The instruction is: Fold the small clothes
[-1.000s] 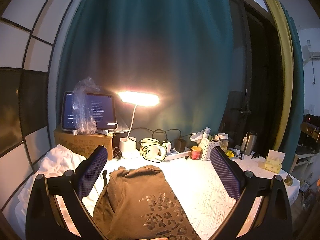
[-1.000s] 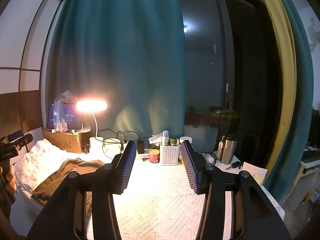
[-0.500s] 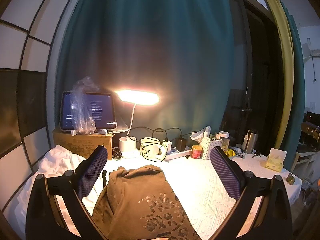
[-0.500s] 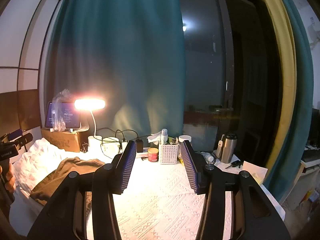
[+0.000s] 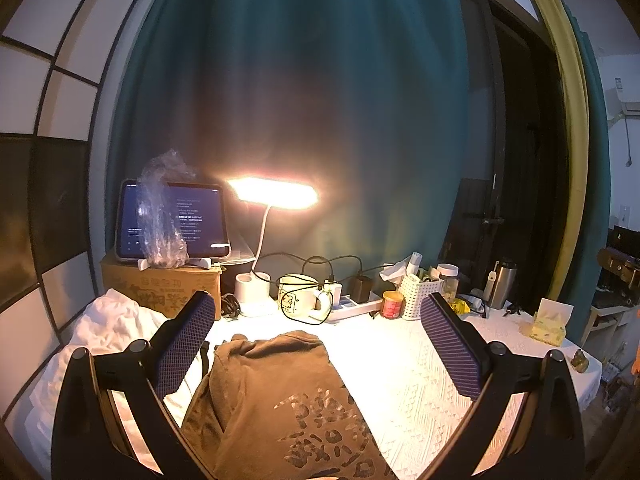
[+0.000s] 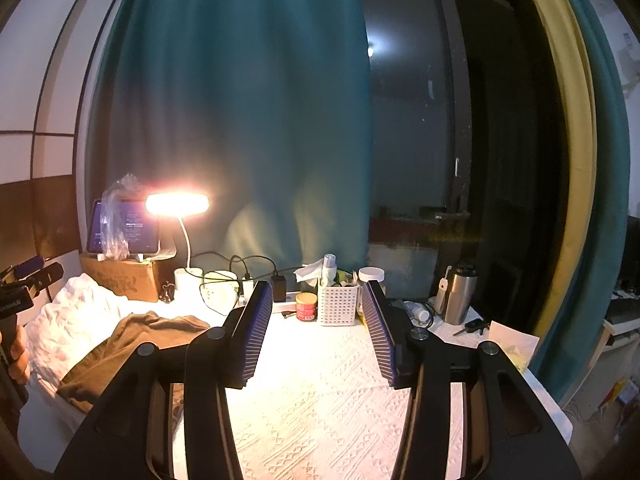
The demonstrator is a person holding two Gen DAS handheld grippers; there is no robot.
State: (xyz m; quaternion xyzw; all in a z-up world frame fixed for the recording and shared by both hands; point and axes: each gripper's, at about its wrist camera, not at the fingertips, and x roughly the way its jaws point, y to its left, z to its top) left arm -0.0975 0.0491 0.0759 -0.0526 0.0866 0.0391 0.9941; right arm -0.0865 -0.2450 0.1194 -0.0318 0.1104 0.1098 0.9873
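- The left tool (image 5: 316, 336) was spread wide, its 2 blue pads gripping nothing, raised over the brown garment (image 5: 280, 404).
- The right tool (image 6: 316, 332) stood released with a narrower gap, empty, above bare tablecloth (image 6: 320, 408).
- The brown garment lay crumpled on the desk's left side, partly over white bedding (image 6: 68, 320), printed side up.
- At the back of the desk (image 5: 520, 336) stood a lit lamp (image 5: 276, 196), a mug (image 5: 300, 298), a white basket (image 6: 338, 304), a red tin (image 6: 307, 306) and a steel flask (image 6: 458, 296).
- A tablet (image 5: 172, 220) sat on a cardboard box (image 5: 160, 284); a teal curtain (image 5: 300, 80) hung behind.
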